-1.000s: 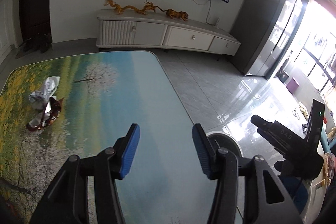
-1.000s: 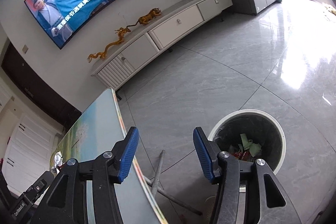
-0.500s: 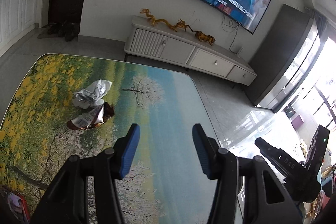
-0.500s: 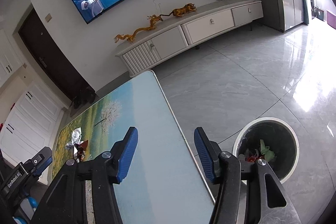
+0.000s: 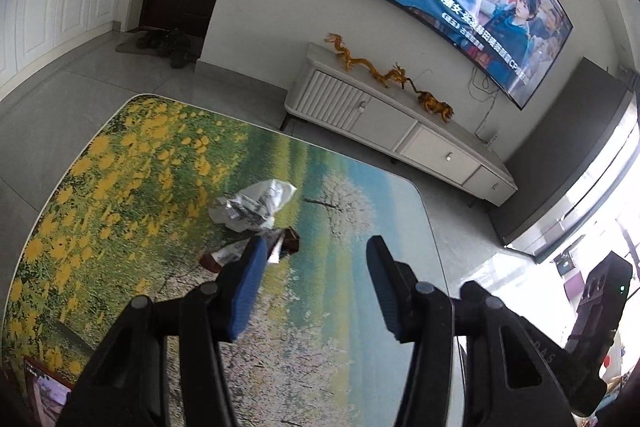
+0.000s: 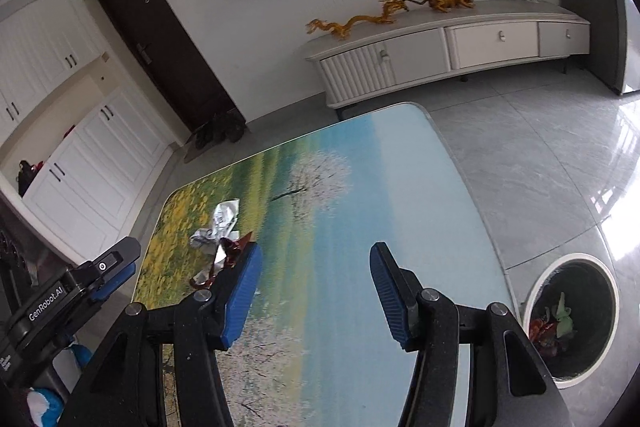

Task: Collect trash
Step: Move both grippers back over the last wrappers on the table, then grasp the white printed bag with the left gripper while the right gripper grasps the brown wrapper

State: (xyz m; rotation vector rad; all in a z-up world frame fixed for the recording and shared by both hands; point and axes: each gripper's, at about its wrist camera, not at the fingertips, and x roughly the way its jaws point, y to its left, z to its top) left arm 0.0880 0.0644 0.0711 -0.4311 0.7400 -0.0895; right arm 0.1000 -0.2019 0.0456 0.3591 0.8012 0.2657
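A crumpled white wrapper (image 5: pixel 256 207) and a brown snack wrapper (image 5: pixel 248 251) lie together on the flower-printed table (image 5: pixel 140 187). My left gripper (image 5: pixel 316 287) is open and empty above the table, its left finger just in front of the brown wrapper. In the right wrist view the white wrapper (image 6: pixel 218 223) and the brown wrapper (image 6: pixel 230 251) lie left of my right gripper (image 6: pixel 316 291), which is open and empty over the table (image 6: pixel 360 187). A round white bin (image 6: pixel 572 315) with trash inside stands on the floor to the right.
A white TV cabinet (image 6: pixel 440 55) with golden dragon figures stands against the far wall under a TV. A dark door and white cupboards (image 6: pixel 92 163) are at the left. A red-edged item (image 5: pixel 44 395) lies at the table's near left corner.
Both grippers have swung left from the bin and floor toward the table. The wrappers now sit closer, near the left fingers of both grippers. Both stay open.
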